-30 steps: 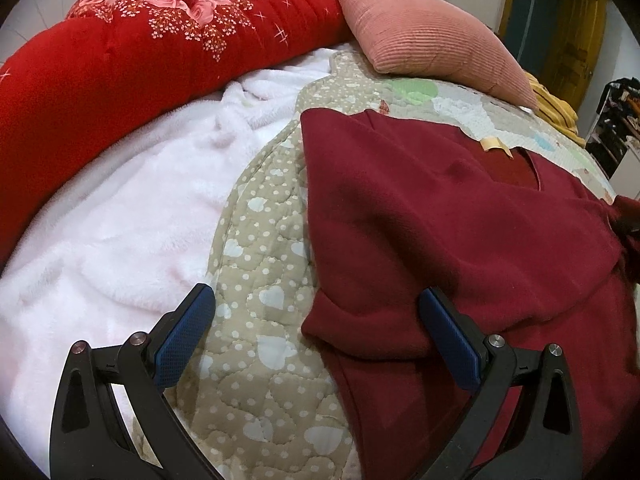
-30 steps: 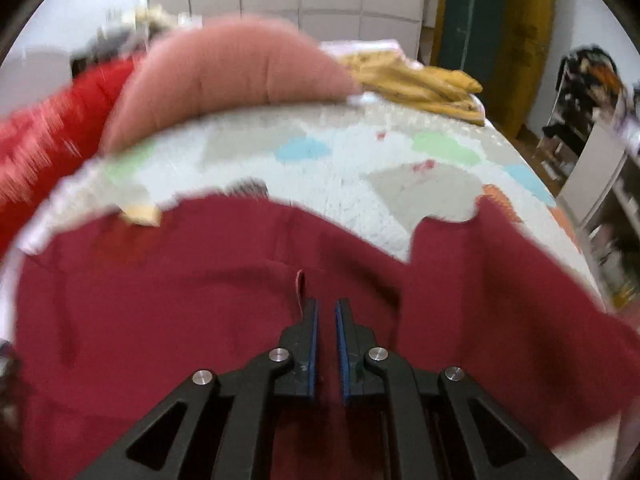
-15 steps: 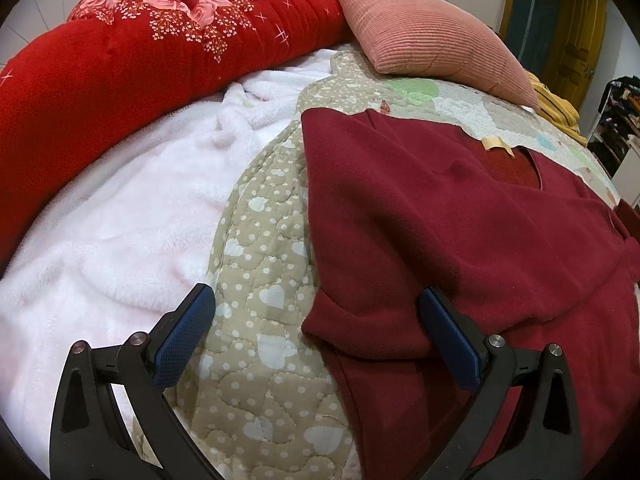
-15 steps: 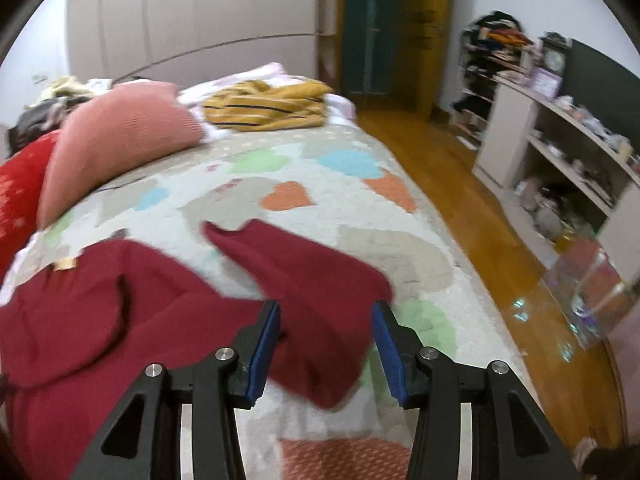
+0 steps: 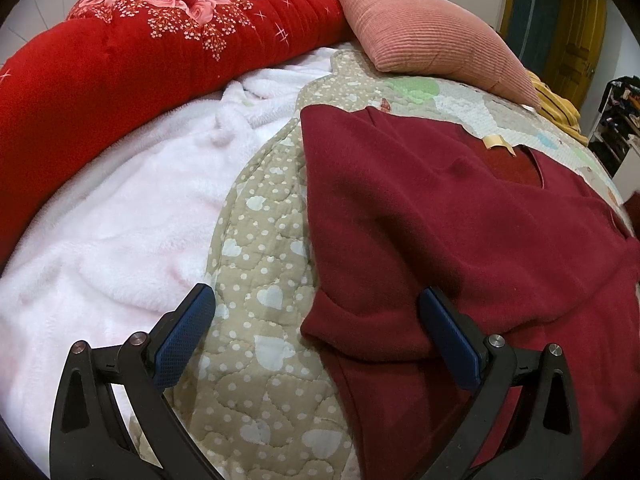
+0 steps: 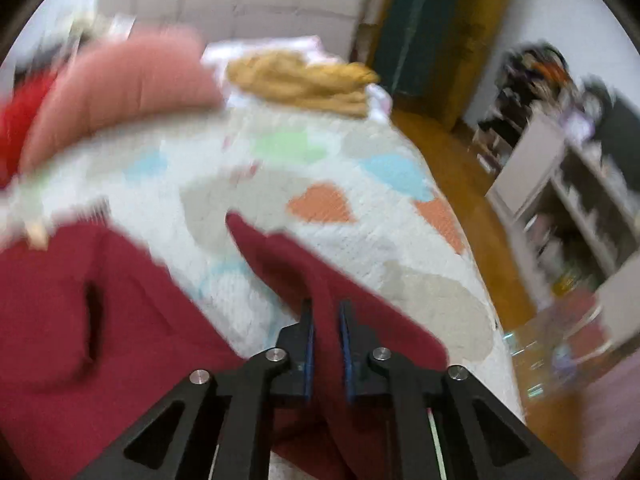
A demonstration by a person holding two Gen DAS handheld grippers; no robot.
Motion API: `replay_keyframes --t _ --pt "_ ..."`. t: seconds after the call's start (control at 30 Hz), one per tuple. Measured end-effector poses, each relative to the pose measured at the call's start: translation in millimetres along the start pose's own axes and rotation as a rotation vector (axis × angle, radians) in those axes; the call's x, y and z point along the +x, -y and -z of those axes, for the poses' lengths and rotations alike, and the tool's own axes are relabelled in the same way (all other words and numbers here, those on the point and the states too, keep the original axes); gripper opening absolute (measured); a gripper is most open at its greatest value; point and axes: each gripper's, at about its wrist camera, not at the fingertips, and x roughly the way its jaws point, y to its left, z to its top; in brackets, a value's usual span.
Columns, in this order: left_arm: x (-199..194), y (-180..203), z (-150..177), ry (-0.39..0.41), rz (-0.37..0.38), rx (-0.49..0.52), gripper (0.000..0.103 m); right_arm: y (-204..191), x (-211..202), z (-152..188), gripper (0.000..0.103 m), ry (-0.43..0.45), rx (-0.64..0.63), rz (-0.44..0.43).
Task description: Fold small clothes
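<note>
Hovering low over the bed, the left gripper [image 5: 316,322] is held nearly level with its two blue-padded fingers [image 5: 182,330] spread wide and holding nothing. Its left finger sits above the beige heart-print quilt [image 5: 260,280], while its right finger is above the folded edge of the maroon sweater [image 5: 460,240]. That sweater lies flat on the quilt with its left sleeve folded across the chest and a tan neck label [image 5: 498,143] showing at the collar. Left of the quilt lies a fluffy white blanket [image 5: 120,232], bordered by a red floral comforter [image 5: 140,56]. A pink ribbed cushion [image 5: 432,40] rests at the far end of the bed. The sweater's right side runs out of frame, so its other sleeve cannot be seen from here.

From the right wrist view, everything is smeared by motion blur. The right gripper [image 6: 326,320] points forward and down over the near edge of the bed, its fingers drawn close together with a ridge of the maroon sweater's sleeve [image 6: 320,276] pinched between them. The sleeve stretches away from the fingers across a white bedspread with coloured patches [image 6: 320,184]. The sweater's body fills the lower left, with a dark fold or opening that is too blurred to identify. A mustard-yellow garment [image 6: 304,80] lies at the far end of the bed, and white shelving [image 6: 560,200] stands on the right, its contents indistinct.
</note>
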Motion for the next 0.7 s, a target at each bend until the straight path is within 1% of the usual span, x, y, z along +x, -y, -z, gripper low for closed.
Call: replay_keyframes --t 0.07,0.13,0.17,0.2,0.23,0.27,0.3,0.33,0.37,0.43,0.53,0.6,0.67,0.7 --pt "0 0 0 0.0 0.0 0.0 0.102 35 -30 -1 0.008 0.103 0.112 -0.008" --pt "0 0 0 0.0 0.0 0.0 0.102 79 -64 4 0.008 0.212 0.26 -0.057" --pt "0 0 0 0.001 -0.003 0.0 0.102 95 -74 7 0.008 0.246 0.307 -0.053" --pt "0 0 0 0.002 -0.004 0.0 0.102 114 -84 11 0.008 0.274 0.356 -0.02" --pt "0 0 0 0.003 -0.005 0.001 0.102 127 -89 14 0.008 0.278 0.379 0.025" --pt "-1 0 1 0.004 -0.008 0.002 0.102 142 -89 18 0.012 0.252 0.395 0.101" --pt "-1 1 1 0.005 -0.01 0.003 0.102 152 -86 20 0.018 0.21 0.4 0.152" --pt "0 1 1 0.005 -0.01 0.002 0.102 162 -82 24 0.039 0.154 0.405 0.19" --pt "0 1 1 0.006 -0.01 0.002 0.102 171 -79 30 0.046 0.114 0.424 0.201" --pt "0 1 0 0.007 -0.013 0.003 0.102 175 -82 40 0.046 0.114 0.444 0.154" --pt "0 2 1 0.009 -0.017 0.006 0.102 153 -82 43 0.047 0.1 0.372 0.049" --pt "1 2 1 0.009 -0.018 0.006 0.102 127 -68 42 0.047 0.051 0.317 -0.1" --pt "1 2 1 0.009 -0.017 0.007 0.102 95 -48 43 0.047 -0.042 0.292 -0.269" --pt "1 2 1 0.009 -0.018 0.007 0.102 83 -40 42 0.047 -0.068 0.299 -0.315"
